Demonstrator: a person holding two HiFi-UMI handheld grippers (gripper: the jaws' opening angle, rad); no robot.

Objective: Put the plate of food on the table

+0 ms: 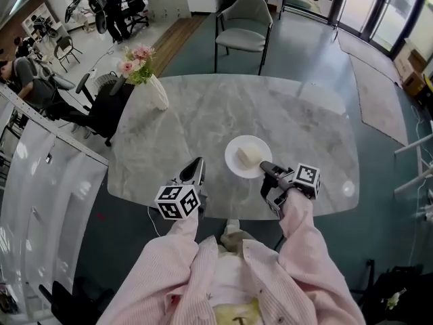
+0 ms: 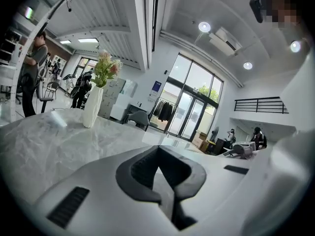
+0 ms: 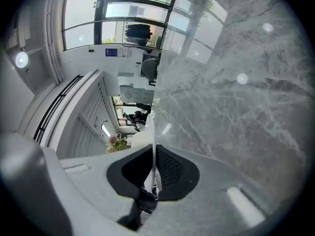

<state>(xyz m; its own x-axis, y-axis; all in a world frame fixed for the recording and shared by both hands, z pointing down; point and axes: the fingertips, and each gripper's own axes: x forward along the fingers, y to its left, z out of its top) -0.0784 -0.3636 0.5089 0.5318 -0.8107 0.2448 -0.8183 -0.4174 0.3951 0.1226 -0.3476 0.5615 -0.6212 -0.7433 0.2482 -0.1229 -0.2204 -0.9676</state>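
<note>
A white plate (image 1: 247, 157) carrying a pale block of food (image 1: 248, 156) is at the near middle of the grey marble table (image 1: 203, 114). I cannot tell whether it rests on the marble or hovers just above it. My right gripper (image 1: 266, 168) is shut on the plate's near right rim. In the right gripper view the plate (image 3: 154, 132) runs edge-on as a thin white line between the pads of the right gripper (image 3: 155, 156). My left gripper (image 1: 198, 163) is left of the plate and apart from it. In its own view the left gripper (image 2: 158, 154) is shut on nothing.
A white vase of pink flowers (image 1: 151, 83) stands at the table's far left; the vase (image 2: 92, 104) also shows in the left gripper view. A grey chair (image 1: 245, 29) stands beyond the far edge. The near table edge (image 1: 230, 215) runs just under both grippers.
</note>
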